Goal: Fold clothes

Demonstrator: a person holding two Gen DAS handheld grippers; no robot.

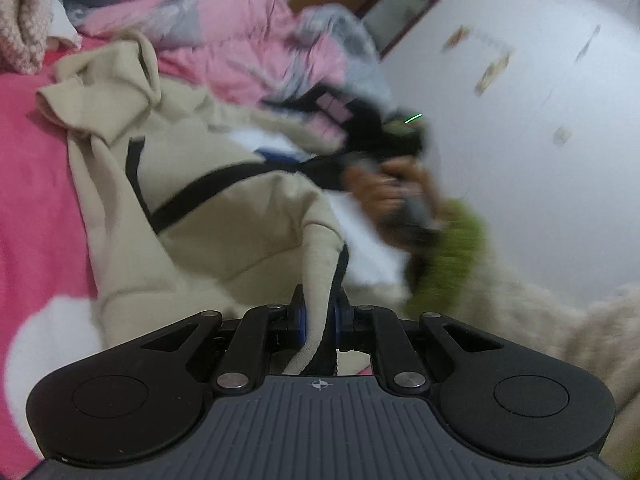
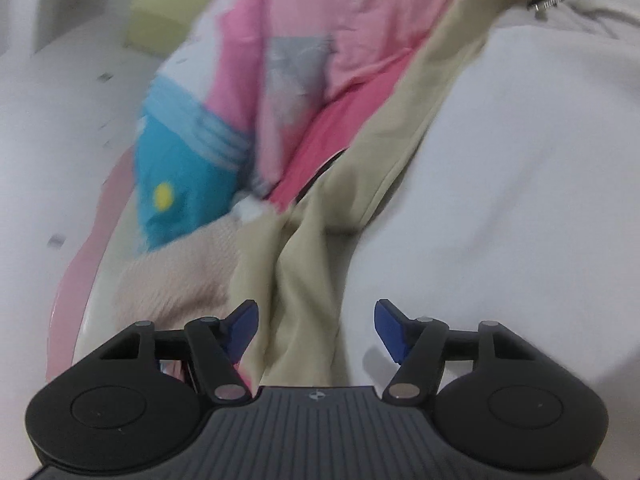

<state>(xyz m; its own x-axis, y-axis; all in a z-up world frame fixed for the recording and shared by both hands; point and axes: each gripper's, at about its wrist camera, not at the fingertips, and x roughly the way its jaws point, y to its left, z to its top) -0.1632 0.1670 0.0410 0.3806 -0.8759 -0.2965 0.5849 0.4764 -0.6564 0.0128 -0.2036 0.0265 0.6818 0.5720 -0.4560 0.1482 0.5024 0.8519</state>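
Observation:
A beige garment (image 1: 224,240) with black trim and a white panel lies crumpled on a pink bedsheet (image 1: 36,200). My left gripper (image 1: 320,312) is shut on a raised fold of its beige cloth and black edge. Further back, a blurred hand (image 1: 380,190) holds the other gripper's handle over the garment. In the right wrist view my right gripper (image 2: 316,324) stands open, its blue pads (image 2: 390,332) apart. A ridge of the beige garment (image 2: 308,280) runs between and below them, and the pads do not press on it. The white panel (image 2: 500,200) spreads to the right.
A pink and grey quilt (image 1: 248,48) is heaped behind the garment. A teal striped item (image 2: 180,184) and a pale knitted piece (image 2: 176,280) lie to the left. A white wall (image 1: 540,160) and a green sleeve (image 1: 452,256) are on the right.

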